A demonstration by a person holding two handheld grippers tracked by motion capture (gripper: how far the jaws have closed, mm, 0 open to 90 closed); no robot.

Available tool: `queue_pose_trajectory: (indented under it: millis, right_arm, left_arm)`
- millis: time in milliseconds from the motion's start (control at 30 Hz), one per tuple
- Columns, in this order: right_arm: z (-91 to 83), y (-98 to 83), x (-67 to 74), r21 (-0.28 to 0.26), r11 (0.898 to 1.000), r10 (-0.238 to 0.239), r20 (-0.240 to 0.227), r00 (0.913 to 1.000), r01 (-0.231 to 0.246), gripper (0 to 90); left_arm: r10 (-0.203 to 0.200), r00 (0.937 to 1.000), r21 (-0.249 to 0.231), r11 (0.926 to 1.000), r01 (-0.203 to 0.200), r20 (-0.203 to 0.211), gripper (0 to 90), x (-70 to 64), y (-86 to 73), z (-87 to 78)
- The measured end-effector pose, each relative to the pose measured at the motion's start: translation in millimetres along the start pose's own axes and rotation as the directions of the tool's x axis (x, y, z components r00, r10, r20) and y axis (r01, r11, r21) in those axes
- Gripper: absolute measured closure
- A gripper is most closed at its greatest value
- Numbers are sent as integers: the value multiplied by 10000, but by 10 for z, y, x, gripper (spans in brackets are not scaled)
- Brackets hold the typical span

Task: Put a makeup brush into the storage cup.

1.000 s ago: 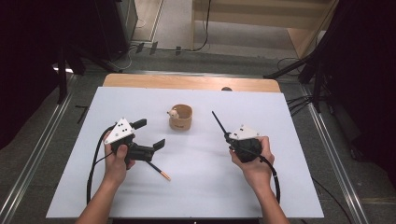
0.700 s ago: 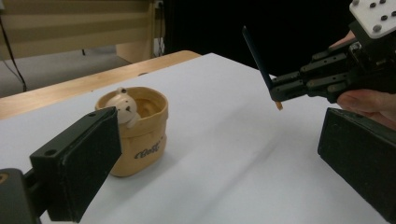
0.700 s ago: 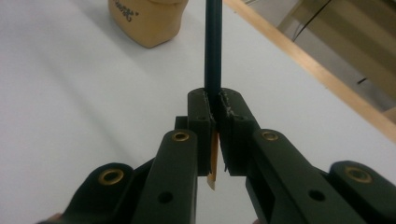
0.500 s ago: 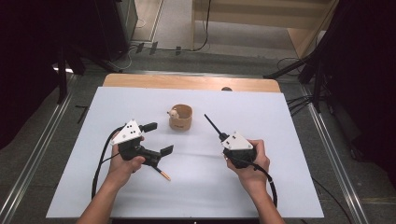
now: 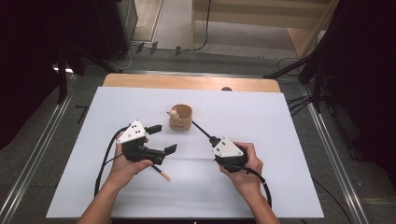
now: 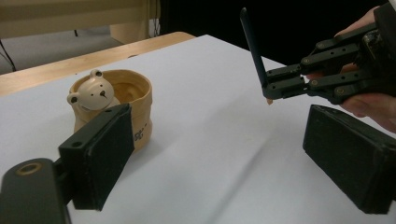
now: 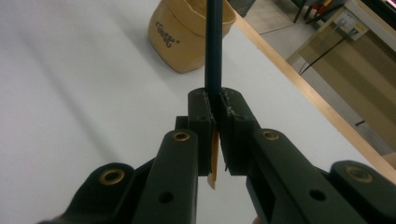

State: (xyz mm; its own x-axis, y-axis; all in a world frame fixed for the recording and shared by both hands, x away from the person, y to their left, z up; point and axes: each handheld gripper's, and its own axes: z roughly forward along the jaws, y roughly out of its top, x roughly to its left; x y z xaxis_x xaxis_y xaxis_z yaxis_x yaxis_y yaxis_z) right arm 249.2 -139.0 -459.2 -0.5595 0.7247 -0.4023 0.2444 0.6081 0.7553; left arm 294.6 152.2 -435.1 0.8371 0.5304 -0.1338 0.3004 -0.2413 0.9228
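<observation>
A tan cup (image 5: 182, 122) with a small bear figure (image 5: 173, 113) on its rim stands mid-table. My right gripper (image 5: 212, 139) is shut on a dark pencil (image 5: 201, 130) whose far end points at the cup's right side, close to it. In the right gripper view the pencil (image 7: 214, 46) runs up between the shut jaws toward the cup (image 7: 187, 28). My left gripper (image 5: 162, 138) is open to the left of the cup, and its jaws have just been closing a little with nothing between them. The left gripper view has the cup (image 6: 135, 100) and the right gripper (image 6: 273, 86) ahead.
A second pencil (image 5: 160, 172) with an orange end lies on the white table sheet (image 5: 261, 112) just below my left hand. A wooden table edge (image 5: 187, 83) runs along the far side, with floor and cables beyond.
My right gripper has carried the dark pencil leftward, bringing its far end closer to the cup. The left gripper has shifted slightly to the right, and its jaws stand a little narrower.
</observation>
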Motion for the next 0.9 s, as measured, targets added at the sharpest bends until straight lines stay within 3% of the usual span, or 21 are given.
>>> queue_pose_trajectory:
  millis: [267,400,567,700,800,900]
  right_arm:
    - [37,20,94,-398,9948,-940,-163,9954,933,850]
    - [37,36,157,-621,9833,-1715,-51,9852,1709,850]
    - [46,52,202,-703,9739,-2162,44,9763,2160,849]
    - [63,57,252,-621,9663,-2501,35,9682,2498,849]
    - [65,61,284,-701,9606,-2690,72,9631,2688,849]
    - [69,70,298,-667,9512,-3009,178,9535,3014,849]
  left_arm:
    - [-11,9999,135,9999,9,135,185,-43,9,29]
    - [-23,9998,220,9998,18,220,246,-70,13,47]
    - [106,9998,304,9995,-112,184,359,-109,20,76]
    - [-32,9997,273,9996,25,255,471,-114,32,85]
    - [-50,9992,339,9994,37,399,573,-113,32,87]
    - [-131,9978,356,9993,108,647,612,-116,32,96]
